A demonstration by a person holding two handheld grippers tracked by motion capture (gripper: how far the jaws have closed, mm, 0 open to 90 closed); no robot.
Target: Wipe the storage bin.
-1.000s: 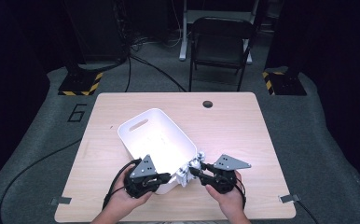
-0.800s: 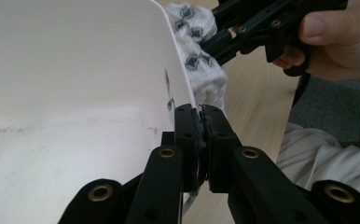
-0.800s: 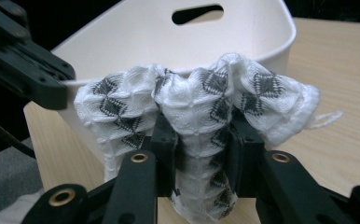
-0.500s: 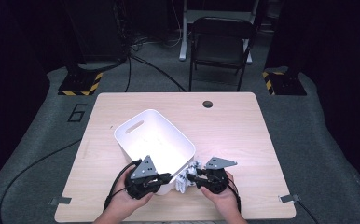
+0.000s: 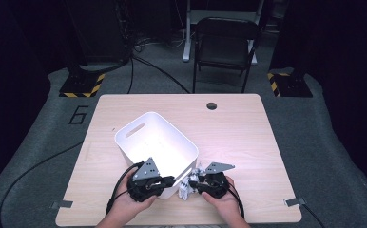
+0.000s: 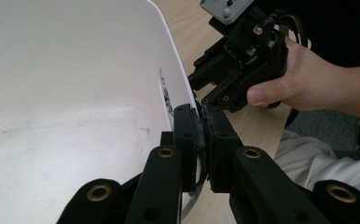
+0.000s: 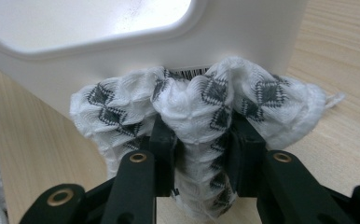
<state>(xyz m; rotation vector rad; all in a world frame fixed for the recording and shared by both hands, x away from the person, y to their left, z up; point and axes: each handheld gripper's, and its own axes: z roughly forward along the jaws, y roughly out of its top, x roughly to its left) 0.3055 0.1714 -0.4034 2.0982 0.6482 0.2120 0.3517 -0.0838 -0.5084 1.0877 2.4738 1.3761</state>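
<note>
A white plastic bin (image 5: 124, 142) stands mid-table, one corner toward me. My left gripper (image 5: 169, 181) is shut on the bin's near wall (image 6: 122, 93), one jaw inside and one outside (image 6: 201, 121). To its right, my right gripper (image 5: 193, 183) is shut on a bunched white cloth with black diamond patterns (image 7: 201, 102). The cloth (image 5: 186, 190) hangs low by the table, just outside the bin's near corner (image 7: 243, 42). The right gripper's jaws (image 7: 200, 133) pinch the middle fold, and cloth bulges out on both sides. The right gripper (image 6: 236, 65) also appears past the bin's edge in the left gripper view.
The wooden table (image 5: 248, 137) has a cable hole (image 5: 212, 105) near its far edge and tape tabs (image 5: 293, 202) at the front corners. A black chair (image 5: 224, 47) stands behind the table. A black cable (image 5: 29, 166) trails over the floor at the left.
My right gripper has come down and toward me with the cloth, from beside the bin's rim to just above the table. The left gripper keeps its hold on the bin wall.
</note>
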